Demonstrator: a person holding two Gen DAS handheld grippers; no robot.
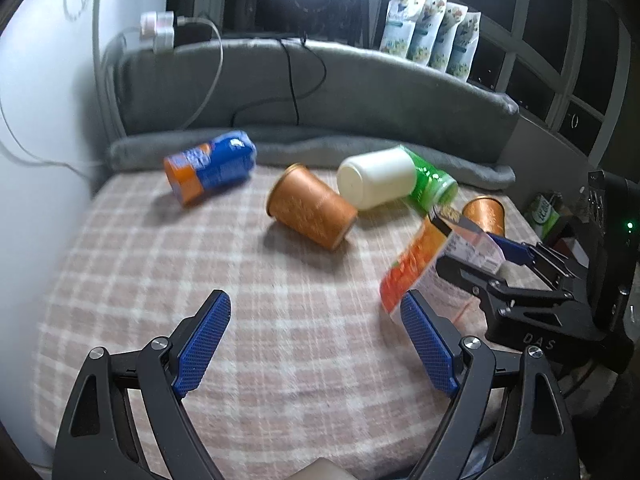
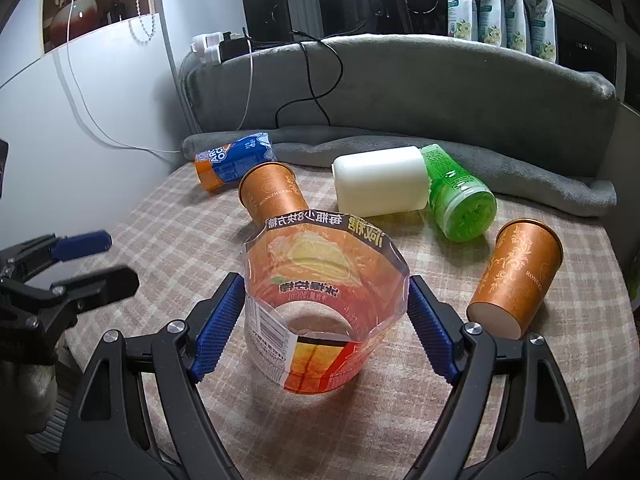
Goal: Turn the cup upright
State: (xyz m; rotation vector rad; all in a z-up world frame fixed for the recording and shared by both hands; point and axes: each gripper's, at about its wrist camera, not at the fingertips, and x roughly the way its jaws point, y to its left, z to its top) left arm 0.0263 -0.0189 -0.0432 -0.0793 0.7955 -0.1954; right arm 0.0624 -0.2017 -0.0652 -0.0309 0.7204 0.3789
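Step in hand: gripping clear labelled cup (image 2: 320, 304), lower centre of right view, mouth tilted toward camera. Right gripper (image 2: 326, 320) pinching its sides. Left gripper (image 1: 316, 344) gaping wide, holding nothing. Next, likely: rotating cup upright, setting on checked blanket (image 1: 280, 320).

Bare checked blanket (image 1: 248, 300) lies open ahead of the left gripper (image 1: 316, 344); the lying copper cup (image 1: 312, 208), white bottle (image 1: 376, 178) and blue can (image 1: 210, 166) crowd the far side; the clear orange cup (image 2: 320, 304) fills the right gripper (image 2: 326, 320)
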